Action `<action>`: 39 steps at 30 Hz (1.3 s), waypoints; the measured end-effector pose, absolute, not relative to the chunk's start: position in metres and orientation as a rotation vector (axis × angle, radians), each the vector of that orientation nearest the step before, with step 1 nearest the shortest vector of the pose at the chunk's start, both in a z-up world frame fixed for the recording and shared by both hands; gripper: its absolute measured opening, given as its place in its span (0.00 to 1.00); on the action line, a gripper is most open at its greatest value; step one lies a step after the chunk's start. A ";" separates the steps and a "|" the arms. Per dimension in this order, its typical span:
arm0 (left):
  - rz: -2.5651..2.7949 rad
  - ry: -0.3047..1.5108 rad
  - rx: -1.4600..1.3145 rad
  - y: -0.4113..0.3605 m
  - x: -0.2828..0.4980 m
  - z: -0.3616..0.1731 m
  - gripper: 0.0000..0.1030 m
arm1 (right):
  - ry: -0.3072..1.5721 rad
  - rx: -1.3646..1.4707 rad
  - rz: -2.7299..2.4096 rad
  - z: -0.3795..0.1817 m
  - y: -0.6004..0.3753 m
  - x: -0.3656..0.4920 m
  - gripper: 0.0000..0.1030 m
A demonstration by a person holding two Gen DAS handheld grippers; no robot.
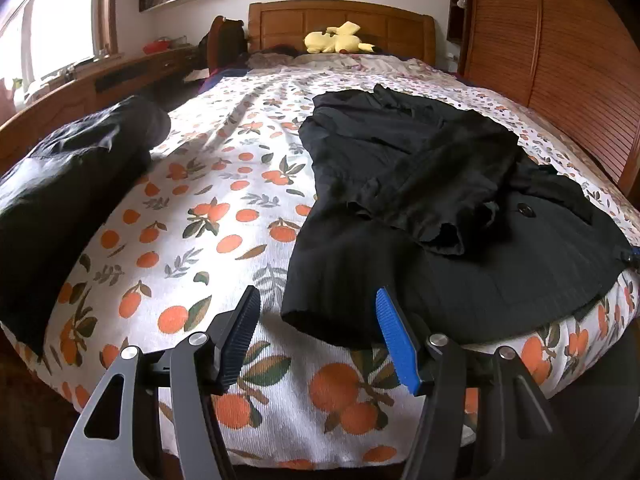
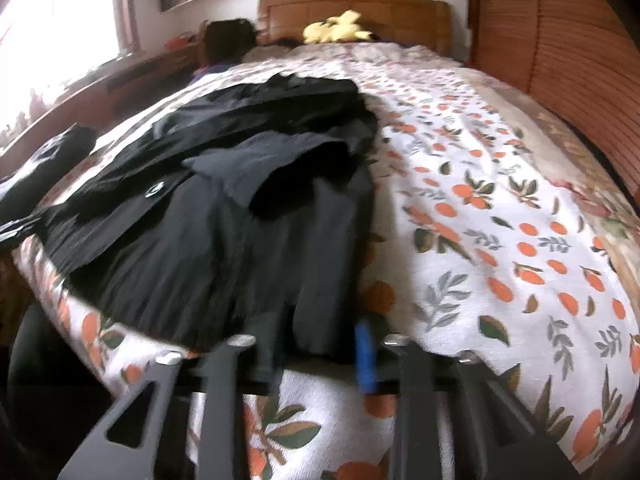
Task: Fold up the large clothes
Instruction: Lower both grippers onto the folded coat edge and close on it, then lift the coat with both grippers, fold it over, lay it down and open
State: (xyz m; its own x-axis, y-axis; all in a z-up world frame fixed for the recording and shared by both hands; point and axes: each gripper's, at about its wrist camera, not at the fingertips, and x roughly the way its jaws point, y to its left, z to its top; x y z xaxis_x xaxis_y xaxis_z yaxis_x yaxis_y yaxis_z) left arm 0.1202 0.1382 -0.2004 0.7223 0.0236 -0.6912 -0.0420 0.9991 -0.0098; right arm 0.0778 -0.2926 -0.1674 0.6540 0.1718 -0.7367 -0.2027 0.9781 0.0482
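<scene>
A black coat (image 1: 420, 200) is lying spread on the bed (image 1: 224, 208), its hem corner sitting between the parted fingers of the left gripper (image 1: 318, 344). The right gripper (image 2: 320, 354) is narrowing onto the opposite hem edge, seemingly pinching it, though blur is hiding the contact.

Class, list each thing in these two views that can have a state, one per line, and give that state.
Black coat: spread flat on the bed, sleeves folded in.
Other dark garment: folded, at the bed's edge.
Left gripper: open, around the coat's hem corner.
Right gripper: hem between its jaws; grip unclear.
Yellow plush toy: lying by the headboard.
</scene>
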 end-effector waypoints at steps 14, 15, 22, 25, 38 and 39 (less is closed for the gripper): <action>0.009 0.713 -0.090 0.141 0.117 -0.184 0.04 | 0.730 0.006 0.237 -0.138 -0.290 0.080 0.08; 0.005 0.698 -0.091 0.140 0.115 -0.178 0.04 | 0.721 0.010 0.242 -0.134 -0.291 0.080 0.08; -0.026 0.584 -0.105 0.130 0.098 -0.124 0.02 | 0.637 0.044 0.282 -0.087 -0.294 0.072 0.06; -0.041 0.524 -0.117 0.128 0.089 -0.086 0.02 | 0.580 0.044 0.290 -0.054 -0.296 0.063 0.06; -0.060 0.264 -0.039 0.104 -0.020 0.062 0.02 | 0.309 -0.001 0.303 0.072 -0.307 -0.023 0.06; -0.056 0.248 -0.038 0.103 -0.031 0.069 0.02 | 0.294 -0.010 0.302 0.079 -0.308 -0.029 0.06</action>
